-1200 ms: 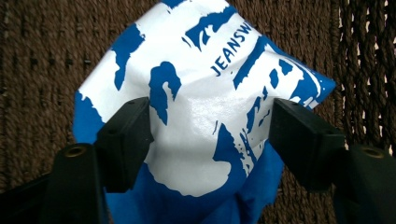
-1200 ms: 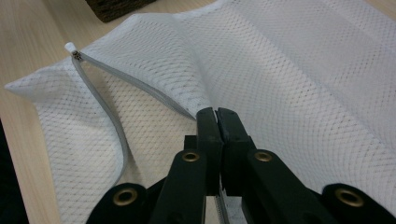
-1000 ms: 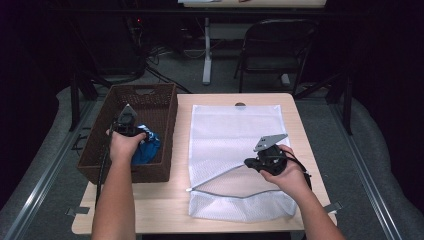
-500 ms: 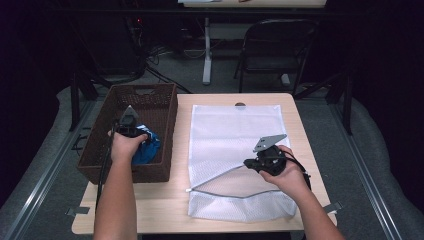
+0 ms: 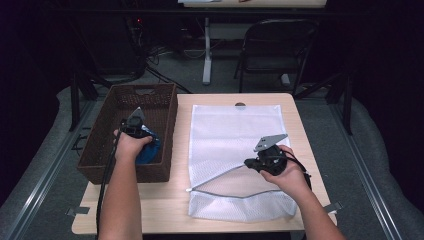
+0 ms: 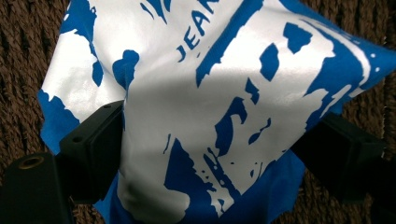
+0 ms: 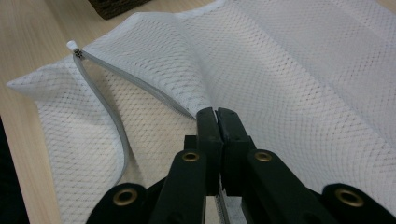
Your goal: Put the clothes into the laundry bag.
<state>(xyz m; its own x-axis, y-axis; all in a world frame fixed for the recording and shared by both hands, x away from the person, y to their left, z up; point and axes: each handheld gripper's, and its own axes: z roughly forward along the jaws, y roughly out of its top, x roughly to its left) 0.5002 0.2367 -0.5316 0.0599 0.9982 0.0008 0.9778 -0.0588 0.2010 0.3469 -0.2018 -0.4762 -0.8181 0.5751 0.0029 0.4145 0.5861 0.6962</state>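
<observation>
In the high view, the left gripper point(image 5: 134, 126) hangs inside the brown wicker basket point(image 5: 102, 145), which stands at about nine o'clock on the wooden table point(image 5: 165, 200). Its jaws are spread wide on either side of a blue-and-white printed garment point(image 6: 219, 107), each pad touching or nearly touching the cloth's flanks; whether they press into it cannot be told. In the left gripper view the fabric bulges up between the jaws, with the woven basket floor showing around it. From above, the garment point(image 5: 148, 150) shows as a blue bundle just under the person's left hand point(image 5: 131, 147), toward the basket's near right corner.

The white mesh laundry bag point(image 5: 235, 135) lies flat at the table's centre, just beside the basket's right wall. The right gripper point(image 5: 262, 161), at about four o'clock on the table, has its jaws pressed together on the upper edge of the bag's zippered opening point(image 7: 140, 88), lifting that mesh into a small ridge. The zipper pull point(image 7: 72, 46) sits at the far left end of the opening.
</observation>
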